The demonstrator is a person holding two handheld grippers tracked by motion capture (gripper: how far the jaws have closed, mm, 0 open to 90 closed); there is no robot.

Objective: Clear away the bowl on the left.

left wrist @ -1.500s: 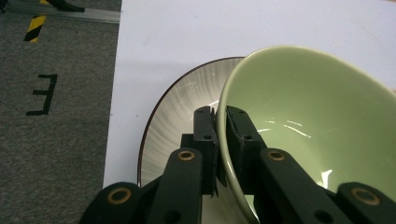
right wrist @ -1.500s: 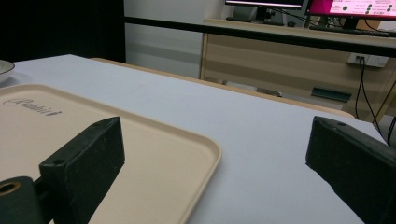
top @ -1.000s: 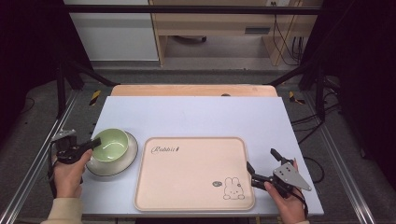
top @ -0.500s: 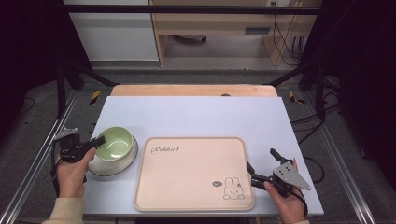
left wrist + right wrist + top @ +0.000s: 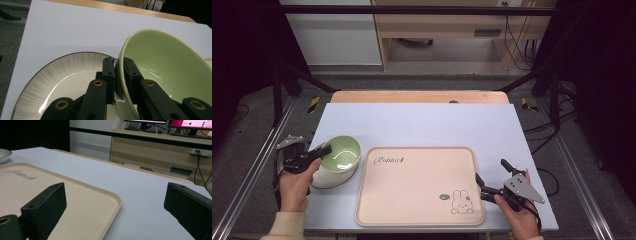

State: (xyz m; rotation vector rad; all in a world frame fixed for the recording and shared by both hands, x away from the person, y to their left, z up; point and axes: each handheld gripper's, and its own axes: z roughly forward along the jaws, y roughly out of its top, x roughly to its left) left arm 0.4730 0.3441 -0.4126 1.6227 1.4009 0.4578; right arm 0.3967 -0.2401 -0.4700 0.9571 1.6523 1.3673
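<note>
A pale green bowl (image 5: 342,152) hangs tilted just above a white plate (image 5: 328,179) at the table's left side. My left gripper (image 5: 327,149) is shut on the bowl's near rim, one jaw inside and one outside. In the left gripper view the bowl (image 5: 165,65) leans to the right over the streaked plate (image 5: 65,72), with my left gripper (image 5: 118,62) pinching its wall. My right gripper (image 5: 491,171) stands open beside the right edge of a beige tray (image 5: 412,200). In the right gripper view my right gripper (image 5: 117,202) has its jaws wide apart, nothing between them, over the tray's corner (image 5: 82,197).
The tray has "Rabbit" lettering and a small rabbit drawing (image 5: 461,202). The pale tabletop (image 5: 422,122) stretches behind it to a wooden strip (image 5: 417,96) at the far edge. Metal frame rails run along both sides.
The left gripper has raised the green bowl and carried it slightly to the right, so more of the white plate shows beneath. The right gripper has stayed put.
</note>
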